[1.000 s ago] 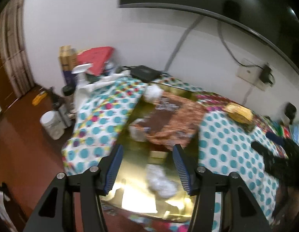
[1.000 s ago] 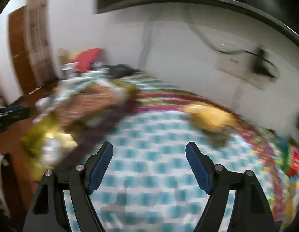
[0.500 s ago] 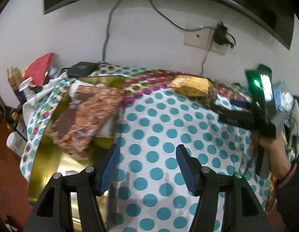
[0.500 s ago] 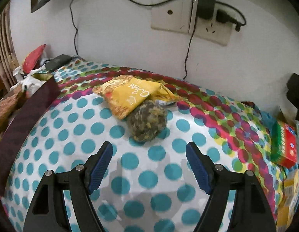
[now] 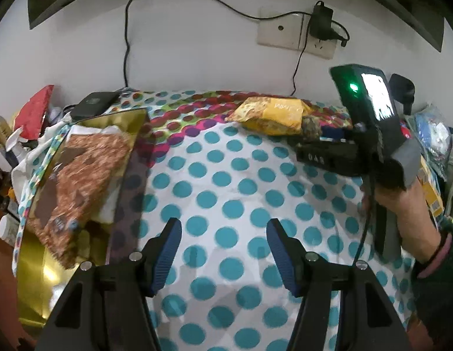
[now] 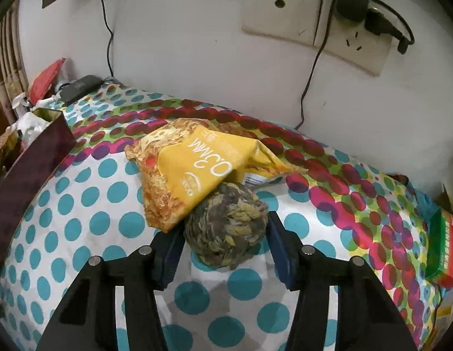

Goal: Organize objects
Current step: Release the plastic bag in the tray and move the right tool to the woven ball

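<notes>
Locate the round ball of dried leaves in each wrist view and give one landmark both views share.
Left wrist: leaf ball upper right, beside the yellow snack bag.
Right wrist: leaf ball centre, between the fingers of the closing right tool.
Shared landmark: wall socket plate.

Left gripper [image 5: 223,251] over dotted cloth [image 5: 232,187] — fingers [image 5: 169,251] apart, empty

L wrist cam: rides left gripper [image 5: 223,251], looks down-fwd over dotted tabletop [image 5: 226,193] toward wall, mid range. R wrist cam: rides right gripper [image 6: 225,242], same heading, close-up. Shared: yellow packet [image 5: 273,114] [image 6: 194,169], wall socket [image 5: 296,33] [image 6: 314,17].
</notes>
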`<state>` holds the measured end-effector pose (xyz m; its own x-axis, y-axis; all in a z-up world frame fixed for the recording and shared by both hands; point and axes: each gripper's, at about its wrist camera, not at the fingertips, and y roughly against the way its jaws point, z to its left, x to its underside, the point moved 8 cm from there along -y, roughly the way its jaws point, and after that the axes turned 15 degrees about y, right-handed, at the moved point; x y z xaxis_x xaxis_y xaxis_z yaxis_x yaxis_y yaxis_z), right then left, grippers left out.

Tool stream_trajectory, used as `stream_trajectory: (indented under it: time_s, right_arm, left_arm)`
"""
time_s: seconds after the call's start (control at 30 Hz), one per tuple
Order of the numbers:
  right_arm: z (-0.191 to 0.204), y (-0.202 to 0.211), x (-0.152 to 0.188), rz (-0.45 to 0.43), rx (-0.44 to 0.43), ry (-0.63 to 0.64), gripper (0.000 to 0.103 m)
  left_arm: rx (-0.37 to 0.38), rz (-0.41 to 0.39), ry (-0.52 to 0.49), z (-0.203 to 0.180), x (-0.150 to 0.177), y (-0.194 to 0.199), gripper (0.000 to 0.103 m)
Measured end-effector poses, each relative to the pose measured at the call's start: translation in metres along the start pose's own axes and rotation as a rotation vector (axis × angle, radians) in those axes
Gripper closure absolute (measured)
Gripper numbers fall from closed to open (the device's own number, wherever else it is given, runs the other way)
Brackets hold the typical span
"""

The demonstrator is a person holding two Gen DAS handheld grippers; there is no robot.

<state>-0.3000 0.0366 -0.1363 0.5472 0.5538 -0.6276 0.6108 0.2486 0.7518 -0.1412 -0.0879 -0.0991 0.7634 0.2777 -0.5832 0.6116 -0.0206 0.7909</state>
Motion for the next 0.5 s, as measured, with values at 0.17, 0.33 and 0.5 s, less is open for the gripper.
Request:
stream_trajectory:
  time_s: [0.17,0.33,0.5]
  right_arm:
    - [-0.020,0.031,0.030,-0.035,-0.006,-0.079,0.052]
    - [-0.037,0.055,0.065,-0.019,0.016,-0.125,0.052]
    - [-0.042,0.057,0.082,-0.011,0.003,-0.151,0.052]
  left_arm:
    - [0.084,-0.010,0.002,-0.028,-0.009,-0.013,0.030]
    - [0.125,-0.002,-0.044,-0.065,-0.014,-0.031,0.028]
    - [0.070,-0.035,-0.139,-0.094,-0.032,-0.047,0.028]
